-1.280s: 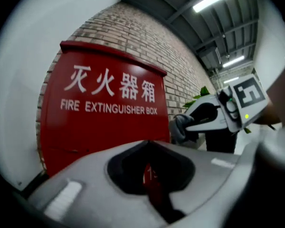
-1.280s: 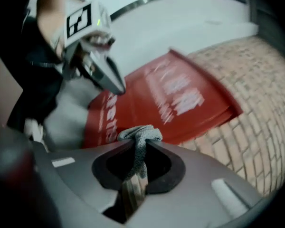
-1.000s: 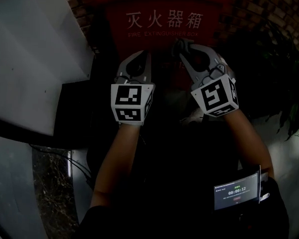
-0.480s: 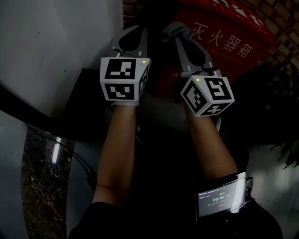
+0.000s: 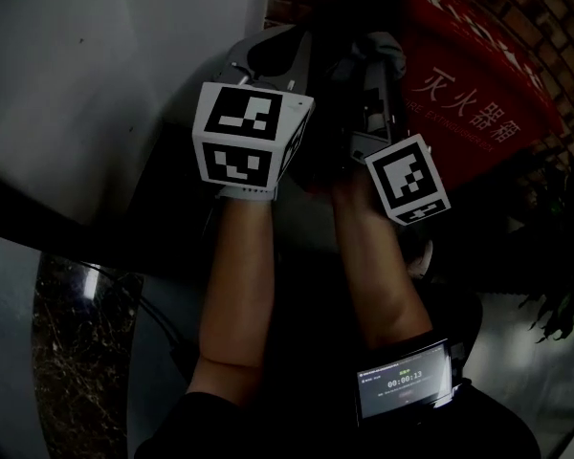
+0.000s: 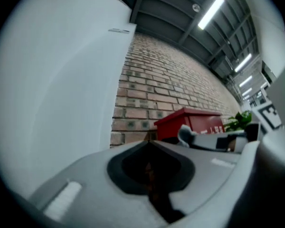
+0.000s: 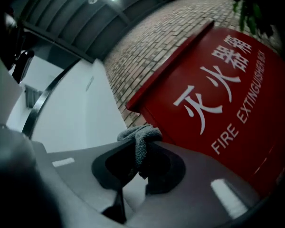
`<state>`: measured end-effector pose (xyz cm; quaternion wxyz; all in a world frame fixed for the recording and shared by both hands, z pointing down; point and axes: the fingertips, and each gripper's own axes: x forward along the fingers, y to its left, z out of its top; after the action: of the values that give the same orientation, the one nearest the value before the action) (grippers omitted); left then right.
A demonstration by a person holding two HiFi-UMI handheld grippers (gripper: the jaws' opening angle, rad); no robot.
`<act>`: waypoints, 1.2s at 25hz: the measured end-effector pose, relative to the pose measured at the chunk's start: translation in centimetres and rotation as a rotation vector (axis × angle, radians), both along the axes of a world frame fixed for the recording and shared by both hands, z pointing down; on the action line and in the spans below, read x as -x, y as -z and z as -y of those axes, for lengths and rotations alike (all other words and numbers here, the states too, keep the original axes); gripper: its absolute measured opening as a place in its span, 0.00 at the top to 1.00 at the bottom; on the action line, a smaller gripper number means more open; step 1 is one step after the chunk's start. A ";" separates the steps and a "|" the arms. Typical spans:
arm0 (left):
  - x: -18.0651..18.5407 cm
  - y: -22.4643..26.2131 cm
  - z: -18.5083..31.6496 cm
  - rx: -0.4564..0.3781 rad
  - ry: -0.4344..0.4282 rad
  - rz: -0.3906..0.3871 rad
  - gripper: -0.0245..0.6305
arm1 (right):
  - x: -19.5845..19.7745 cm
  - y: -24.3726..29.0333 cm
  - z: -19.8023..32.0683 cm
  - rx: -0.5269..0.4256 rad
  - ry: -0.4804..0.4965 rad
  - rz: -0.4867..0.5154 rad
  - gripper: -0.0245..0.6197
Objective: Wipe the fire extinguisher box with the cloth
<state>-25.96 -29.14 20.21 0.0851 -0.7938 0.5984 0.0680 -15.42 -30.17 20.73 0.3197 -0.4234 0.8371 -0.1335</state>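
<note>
The red fire extinguisher box (image 5: 478, 103) with white lettering stands against a brick wall; in the right gripper view its front (image 7: 223, 94) fills the right side. My right gripper (image 5: 378, 51) is shut on a grey cloth (image 7: 139, 140), which bunches out past the jaw tips close to the box's left edge. The cloth (image 5: 388, 46) shows at the tips in the head view too. My left gripper (image 5: 273, 51) is beside it on the left, shut with nothing between its jaws (image 6: 149, 145). From the left gripper view the box (image 6: 194, 121) is further off to the right.
A white wall panel (image 5: 96, 75) rises just left of the box. The brick wall (image 6: 171, 80) runs behind it. A green plant (image 5: 560, 256) stands to the right. Dark speckled floor (image 5: 77, 352) with a cable lies lower left. A small screen (image 5: 402, 379) is strapped to the right forearm.
Both grippers have moved from the front of the box towards its left edge near the white wall, and the head view has swung left, so the box now sits at upper right.
</note>
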 end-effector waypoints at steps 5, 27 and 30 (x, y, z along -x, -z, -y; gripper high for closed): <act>1.9 2.9 -1.8 -0.036 -0.011 -0.006 0.96 | 1.2 0.2 1.5 0.083 0.007 0.252 0.89; 1.8 1.7 1.8 0.058 -0.056 0.225 0.96 | -0.4 -3.9 9.5 0.300 -0.108 0.797 0.90; 1.2 1.1 1.9 0.059 -0.064 0.246 0.96 | -1.0 -4.6 9.8 0.306 -0.125 0.808 0.90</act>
<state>-27.15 -31.06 19.09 0.1323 -0.8169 0.5597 -0.0448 -14.46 -39.97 25.30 0.5627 -0.4294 0.5881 -0.3914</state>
